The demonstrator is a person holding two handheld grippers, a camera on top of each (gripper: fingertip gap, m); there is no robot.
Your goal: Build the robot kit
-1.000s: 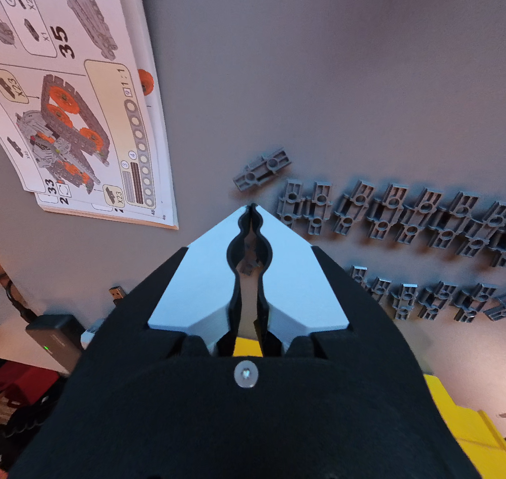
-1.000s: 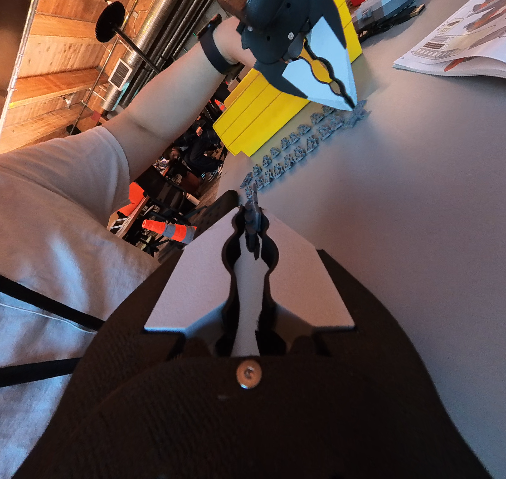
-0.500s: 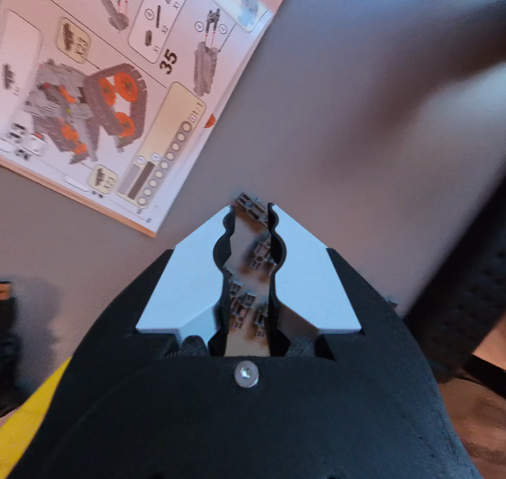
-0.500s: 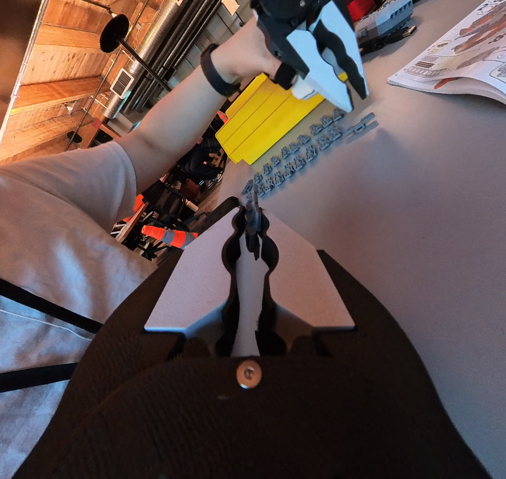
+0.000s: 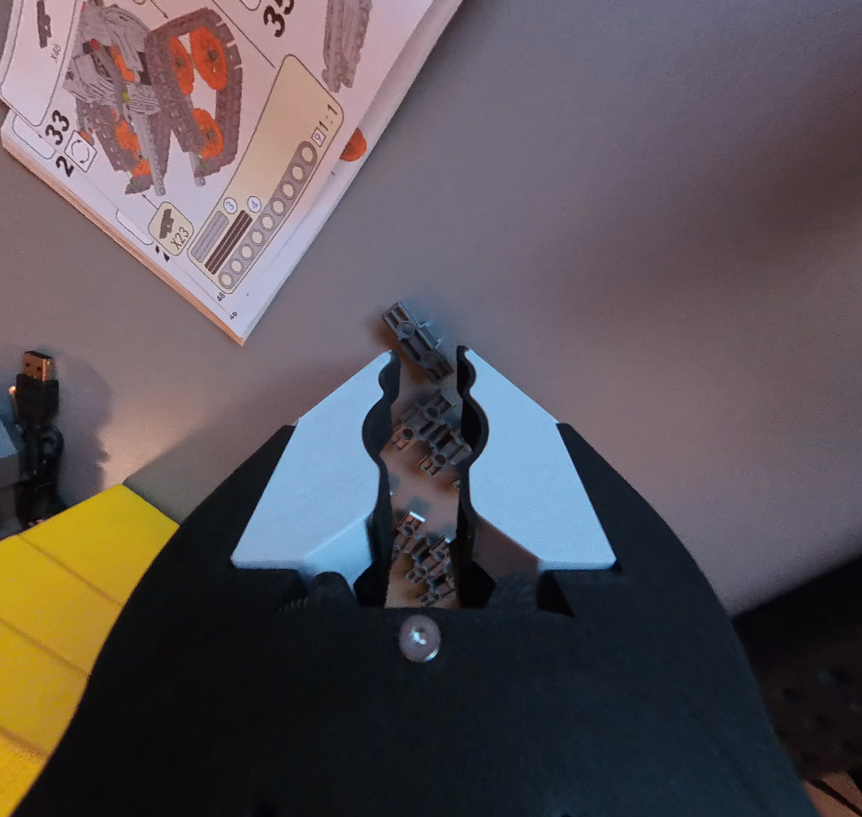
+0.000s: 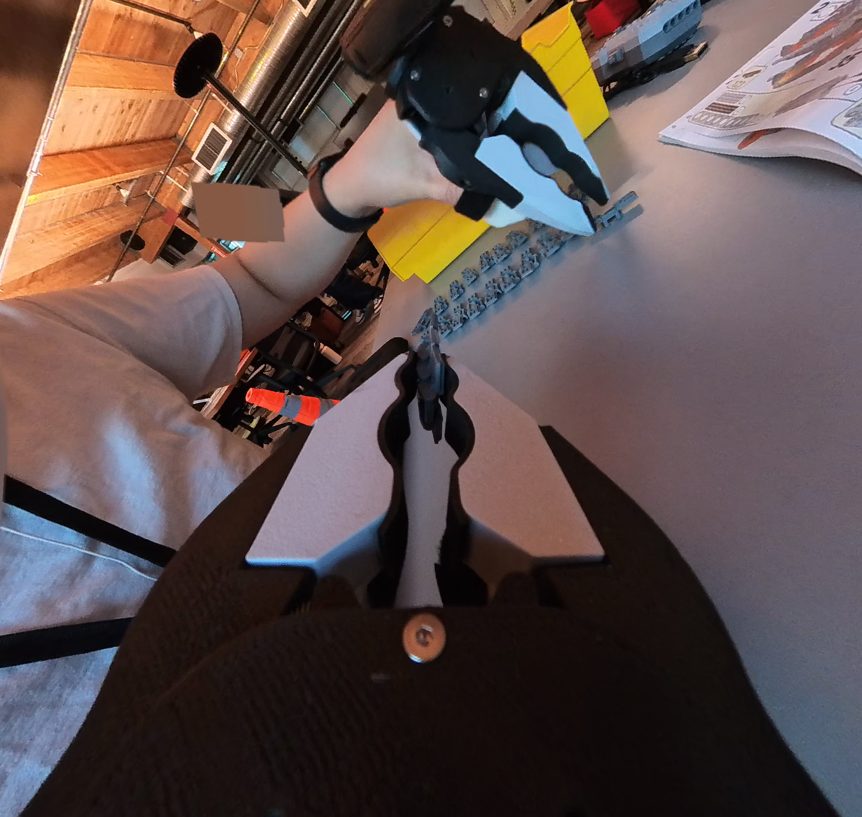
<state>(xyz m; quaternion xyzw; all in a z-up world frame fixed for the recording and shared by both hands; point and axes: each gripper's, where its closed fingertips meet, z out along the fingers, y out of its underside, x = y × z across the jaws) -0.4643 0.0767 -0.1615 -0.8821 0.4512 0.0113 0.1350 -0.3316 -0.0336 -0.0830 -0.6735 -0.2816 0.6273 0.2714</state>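
Grey link pieces (image 6: 494, 276): two rows on the grey desk (image 6: 676, 398), beside yellow bin (image 6: 438, 239).
Loose link (image 5: 416, 341): lies on desk just past the left gripper (image 5: 428, 356) tips, partly between them.
Left jaws: parted narrowly, nothing clamped.
Right gripper (image 6: 429, 365): raised off the desk; jaws closed on a dark grey link piece (image 6: 430, 391).
Instruction booklet (image 5: 186, 118): open on desk, far left.
USB plug (image 5: 37, 374): at left edge.

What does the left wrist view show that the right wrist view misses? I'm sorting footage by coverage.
Only the left wrist view: the open left gripper from behind, grey links visible between its fingers. Only the right wrist view: the right gripper shut on a grey link, the person's arm, and a wooden ceiling. Both: the lone link by the left tips, link rows, instruction booklet, yellow bin.
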